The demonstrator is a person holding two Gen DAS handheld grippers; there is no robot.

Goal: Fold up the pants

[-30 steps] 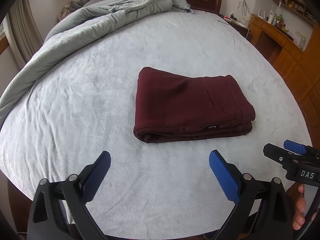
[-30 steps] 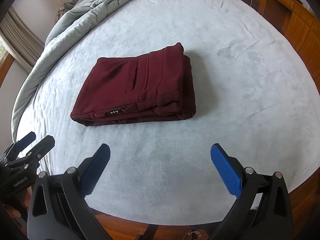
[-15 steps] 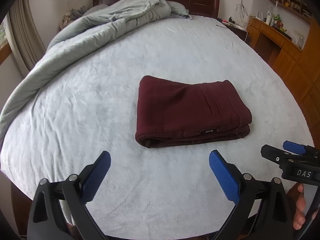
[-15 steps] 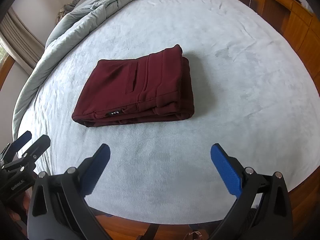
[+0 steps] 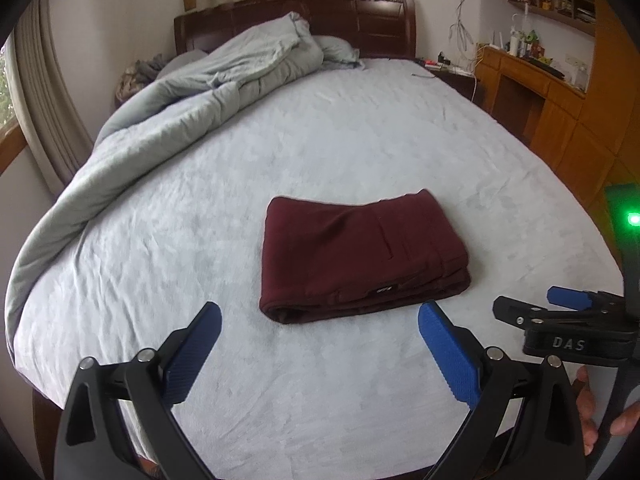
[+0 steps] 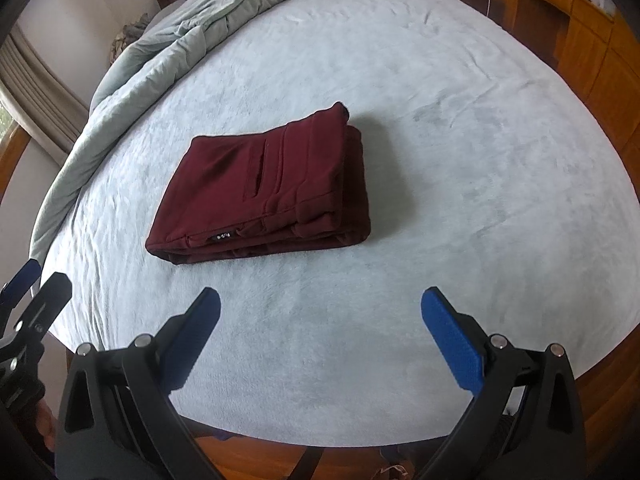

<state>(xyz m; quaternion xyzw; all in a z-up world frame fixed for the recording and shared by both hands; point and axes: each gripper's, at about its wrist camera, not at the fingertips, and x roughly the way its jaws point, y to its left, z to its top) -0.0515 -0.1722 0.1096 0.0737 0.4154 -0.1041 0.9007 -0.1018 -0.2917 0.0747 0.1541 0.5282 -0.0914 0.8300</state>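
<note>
Bed [image 5: 360, 152]: folded pants [image 5: 360, 252] beyond both open jaws.

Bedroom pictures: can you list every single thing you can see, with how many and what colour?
pants: one, dark red, folded flat in the middle of the bed.
bed sheet: one, pale blue-grey, covering the bed.
duvet: one, grey, bunched along the bed's far left side.
headboard: one, dark wood, at the far end.
desk: one, orange-brown wood, right of the bed, with small items too tiny to name.
curtains: beige, at the left.
left gripper: one, black with blue pads, open, empty.
right gripper: one, same colours, open, empty.
</note>
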